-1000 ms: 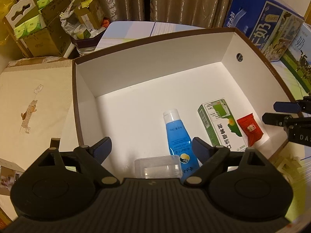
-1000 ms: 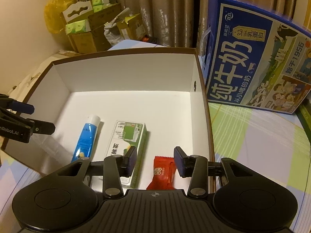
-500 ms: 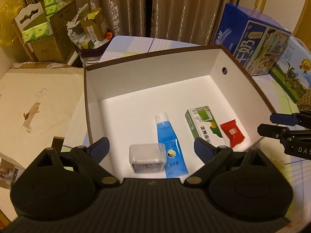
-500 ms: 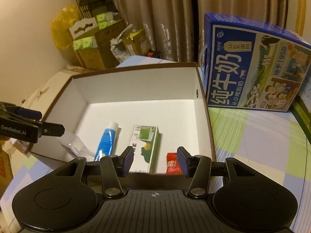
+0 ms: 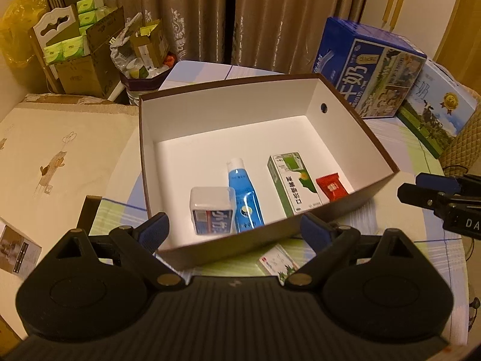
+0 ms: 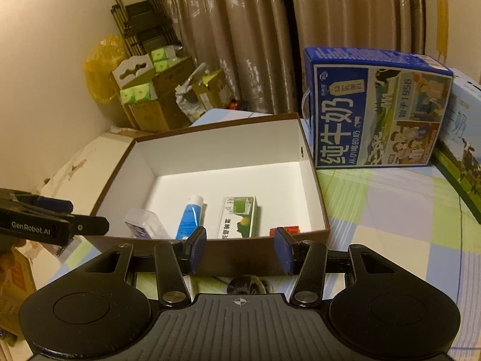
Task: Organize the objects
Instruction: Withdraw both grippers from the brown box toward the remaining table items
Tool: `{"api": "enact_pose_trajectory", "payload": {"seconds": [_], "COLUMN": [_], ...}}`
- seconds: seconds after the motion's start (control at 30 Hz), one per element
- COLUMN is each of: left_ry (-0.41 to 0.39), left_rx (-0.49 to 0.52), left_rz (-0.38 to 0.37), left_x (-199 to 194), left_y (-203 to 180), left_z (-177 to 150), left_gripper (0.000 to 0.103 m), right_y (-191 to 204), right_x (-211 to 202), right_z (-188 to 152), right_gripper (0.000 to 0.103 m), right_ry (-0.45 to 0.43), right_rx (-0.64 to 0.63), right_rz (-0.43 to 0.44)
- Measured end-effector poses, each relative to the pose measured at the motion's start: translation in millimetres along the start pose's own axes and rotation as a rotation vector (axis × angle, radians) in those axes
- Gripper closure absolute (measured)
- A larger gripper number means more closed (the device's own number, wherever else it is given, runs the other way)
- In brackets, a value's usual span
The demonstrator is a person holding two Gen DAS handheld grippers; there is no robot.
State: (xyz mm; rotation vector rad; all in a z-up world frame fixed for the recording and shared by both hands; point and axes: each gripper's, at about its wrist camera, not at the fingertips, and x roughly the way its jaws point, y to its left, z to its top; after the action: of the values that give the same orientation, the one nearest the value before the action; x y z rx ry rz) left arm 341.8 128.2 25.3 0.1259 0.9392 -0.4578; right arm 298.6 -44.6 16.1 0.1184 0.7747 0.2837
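Note:
A brown box with a white inside stands on the table. Along its near wall lie a clear plastic case with a blue label, a blue tube, a green-and-white carton and a red candy wrapper. My left gripper hovers open just outside the near wall, nothing between its fingers. My right gripper is open too, in front of the box's near right part. Each gripper shows in the other's view, left gripper, right gripper.
A small card lies on the table by the box's near wall. A dark furry thing sits under my right gripper. Blue milk cartons stand right of the box. Cardboard boxes and curtains are behind; a cream cloth is at left.
Both grippers pulled back and up out of the box. The clear plastic case, close under my left fingers a second ago, now lies on the box floor beside the blue tube.

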Motion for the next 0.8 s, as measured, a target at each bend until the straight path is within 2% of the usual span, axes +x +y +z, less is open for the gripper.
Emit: {"api": "enact_pose_trajectory", "payload": {"seconds": [0.47,0.8], "left_ry": [0.028,0.072], "left_rx": [-0.002,0.009], "left_rz": [-0.009,-0.011], "left_x": [-29.1,-32.3], "left_y": [-14.2,-27.6], "left_z": [-46.5,-74.3], "left_gripper": [0.011,0.011], "right_y": [0.8,-1.1], "right_x": [-46.1,-64.0], "right_z": [-33.8,-64.5], "right_gripper": [0.056,0.056], "right_ry": [-0.022,0.005], "right_rx": [0.062,0.101], "right_rz": [-0.013,-0.026]}}
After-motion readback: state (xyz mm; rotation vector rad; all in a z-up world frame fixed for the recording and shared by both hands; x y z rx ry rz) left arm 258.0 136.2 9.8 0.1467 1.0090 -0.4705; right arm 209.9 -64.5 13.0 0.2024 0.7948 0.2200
